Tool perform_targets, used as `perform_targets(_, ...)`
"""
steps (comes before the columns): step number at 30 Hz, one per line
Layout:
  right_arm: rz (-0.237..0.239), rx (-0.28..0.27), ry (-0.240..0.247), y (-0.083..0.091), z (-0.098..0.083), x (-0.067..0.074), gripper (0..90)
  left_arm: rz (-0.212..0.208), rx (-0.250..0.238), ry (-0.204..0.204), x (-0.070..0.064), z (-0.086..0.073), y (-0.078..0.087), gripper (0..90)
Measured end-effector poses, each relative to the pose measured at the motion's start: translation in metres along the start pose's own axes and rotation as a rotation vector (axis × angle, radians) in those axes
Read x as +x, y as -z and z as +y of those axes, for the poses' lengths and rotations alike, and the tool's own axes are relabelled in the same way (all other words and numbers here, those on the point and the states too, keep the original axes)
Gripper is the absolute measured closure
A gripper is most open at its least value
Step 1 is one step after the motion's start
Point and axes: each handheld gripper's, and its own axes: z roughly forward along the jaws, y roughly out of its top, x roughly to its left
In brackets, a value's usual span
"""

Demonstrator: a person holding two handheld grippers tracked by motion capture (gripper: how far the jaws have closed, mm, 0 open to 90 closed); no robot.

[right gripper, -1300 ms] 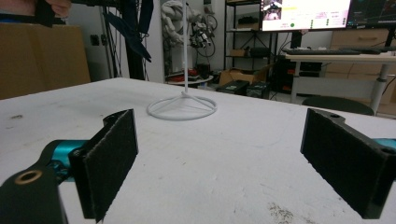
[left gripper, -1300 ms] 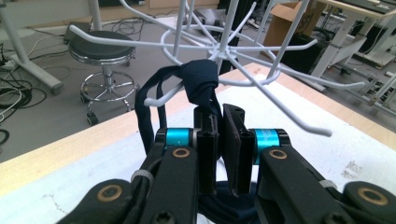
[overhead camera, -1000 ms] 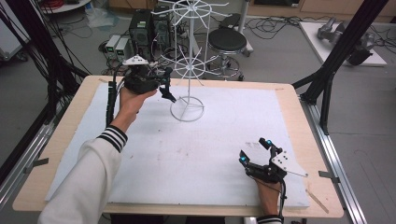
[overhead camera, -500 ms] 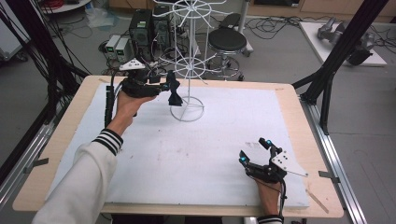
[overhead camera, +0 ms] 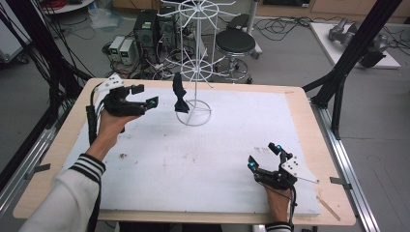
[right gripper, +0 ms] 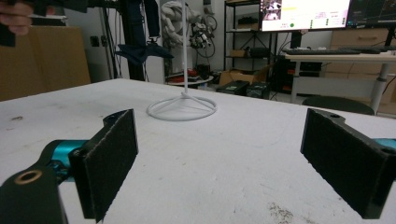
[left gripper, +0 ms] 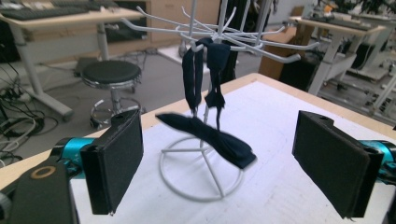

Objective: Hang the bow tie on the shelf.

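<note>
Dark navy bow tie (overhead camera: 180, 94) hangs on the white wire rack (overhead camera: 196, 72), upper centre. My left gripper (overhead camera: 143, 96), upper left, has just spread its fingers, nothing between them. My right gripper (overhead camera: 263, 157), lower right on the tabletop (overhead camera: 203, 159), fingers released.

Our left tool (overhead camera: 145, 96) sits at the upper left of the high view, its jaws just opened wide with nothing between them. Our right tool (overhead camera: 263, 156) rests at the lower right, jaws spread and empty.
</note>
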Motion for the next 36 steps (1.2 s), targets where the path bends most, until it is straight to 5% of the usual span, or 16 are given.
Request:
perform_targets(13, 0.0, -0.001, 0.009, -0.001, 0.0, 0.001, 10.2, 0.064, -0.071, -0.064, -0.028, -0.087, 0.066, 15.1)
perform_targets(19, 0.001, 0.005, 0.009, -0.001, 0.0, 0.001, 10.2, 0.092, -0.103, -0.089, -0.039, -0.115, 0.083, 15.0)
perform_targets(25, -0.002, 0.009, 0.017, -0.002, 0.0, 0.001, 10.2, 0.147, -0.172, -0.066, -0.039, -0.141, 0.096, 14.5)
perform_targets(36, -0.002, 0.014, 0.016, -0.001, 0.0, 0.002, 10.2, 0.195, -0.217, -0.068, -0.034, -0.151, 0.104, 14.3)
